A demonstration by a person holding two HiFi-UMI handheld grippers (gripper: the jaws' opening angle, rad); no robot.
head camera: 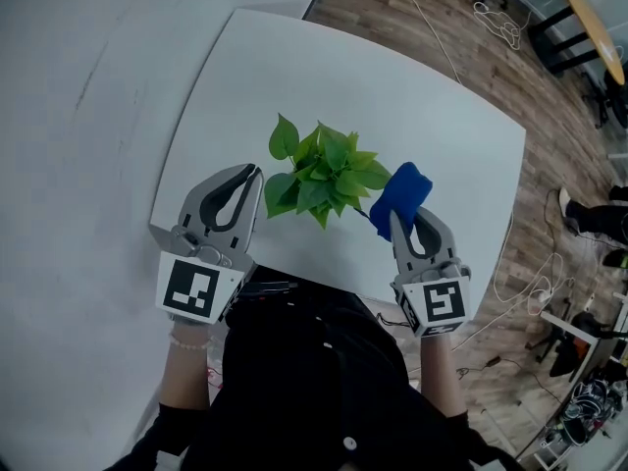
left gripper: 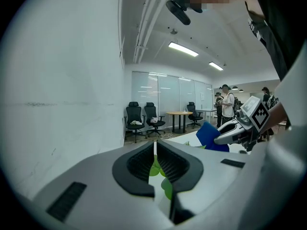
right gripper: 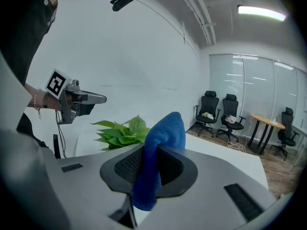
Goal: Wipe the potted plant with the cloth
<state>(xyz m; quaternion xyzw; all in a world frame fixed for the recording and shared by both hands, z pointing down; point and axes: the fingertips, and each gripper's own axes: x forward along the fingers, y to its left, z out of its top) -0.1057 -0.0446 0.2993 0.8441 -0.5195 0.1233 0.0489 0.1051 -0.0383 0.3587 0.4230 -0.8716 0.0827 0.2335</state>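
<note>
Wiping not yet begun, by my reading: potted plant (head camera: 324, 175) stands mid-table, cloth (head camera: 402, 190) just beside its leaves at 3 o'clock, all foliage left. Right gripper (head camera: 397, 220) is clamped on the cloth; left gripper (head camera: 257, 175), jaws together and empty, waits at 9 o'clock. White table (head camera: 245, 86); wood floor (head camera: 412, 8) at 1 o'clock.

Bright, even light from ceiling strip lamps (right gripper: 261, 12), soft shadows, fisheye bending toward dark edges.

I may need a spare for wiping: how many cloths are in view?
1: the blue cloth, pinched in the right tool, beside the potted plant on the table. More may be hidden.
</note>
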